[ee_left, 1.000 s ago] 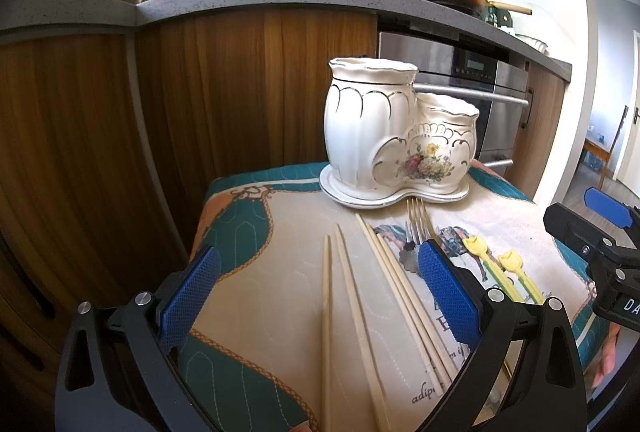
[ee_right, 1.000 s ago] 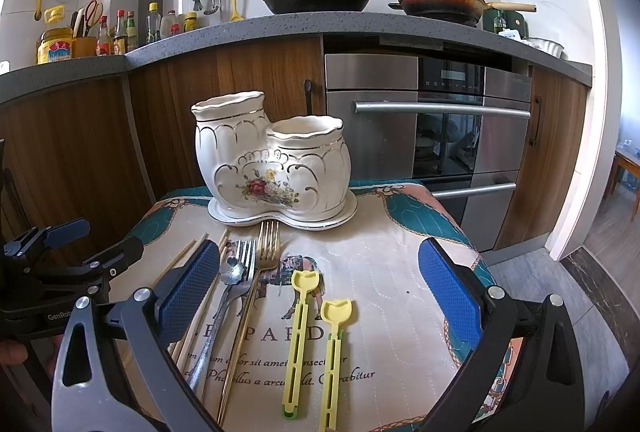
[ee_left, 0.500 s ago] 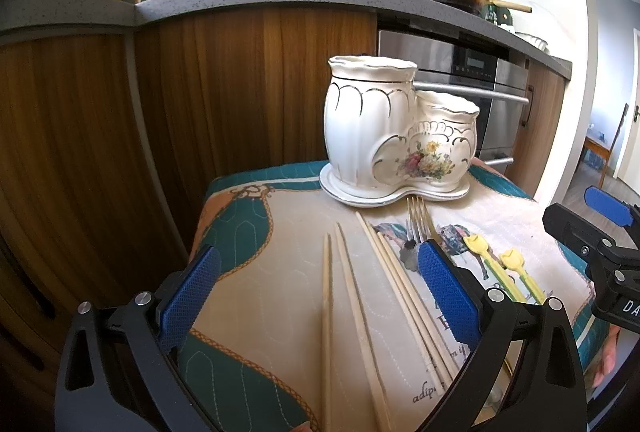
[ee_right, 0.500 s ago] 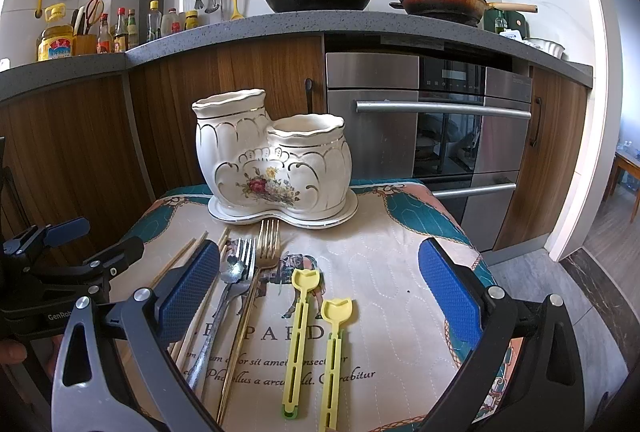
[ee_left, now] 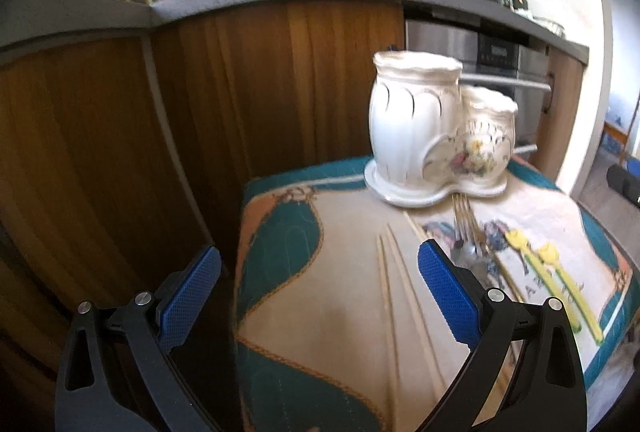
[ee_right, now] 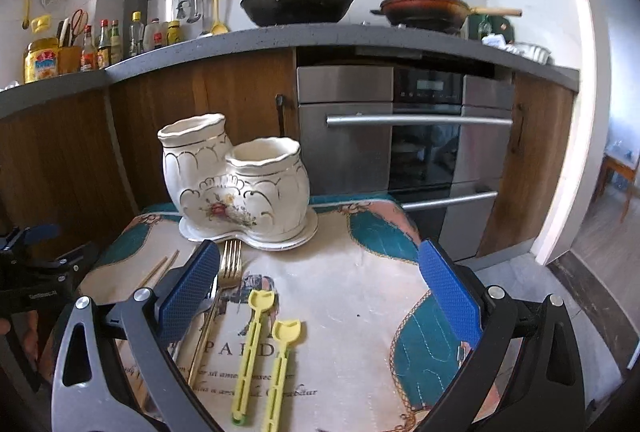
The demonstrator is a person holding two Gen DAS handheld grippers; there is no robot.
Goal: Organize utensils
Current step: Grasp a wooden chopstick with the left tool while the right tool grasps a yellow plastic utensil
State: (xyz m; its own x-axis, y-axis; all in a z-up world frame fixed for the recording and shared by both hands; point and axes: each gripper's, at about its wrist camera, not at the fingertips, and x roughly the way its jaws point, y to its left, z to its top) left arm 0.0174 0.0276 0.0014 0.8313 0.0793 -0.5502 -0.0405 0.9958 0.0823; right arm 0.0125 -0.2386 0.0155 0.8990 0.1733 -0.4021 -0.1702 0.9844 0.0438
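A white ceramic two-pot utensil holder (ee_right: 236, 188) (ee_left: 432, 140) stands at the far side of the cloth-covered table (ee_right: 360, 284). Before it lie a gold fork (ee_right: 230, 266) (ee_left: 466, 216), wooden chopsticks (ee_left: 394, 280) (ee_right: 160, 266) and two yellow plastic utensils (ee_right: 264, 348) (ee_left: 552, 284). My left gripper (ee_left: 320, 296) is open and empty over the table's left edge. My right gripper (ee_right: 320, 296) is open and empty above the yellow utensils; its left finger covers a spoon beside the fork.
Wooden cabinets (ee_right: 60, 152) and a steel oven (ee_right: 400, 136) stand behind the table. The counter (ee_right: 280, 36) holds pans and bottles. The table's left edge (ee_left: 240, 272) drops off below my left gripper.
My left gripper has swung left, toward the table's left edge. My right gripper has moved forward and right, closer to the holder and over the yellow utensils.
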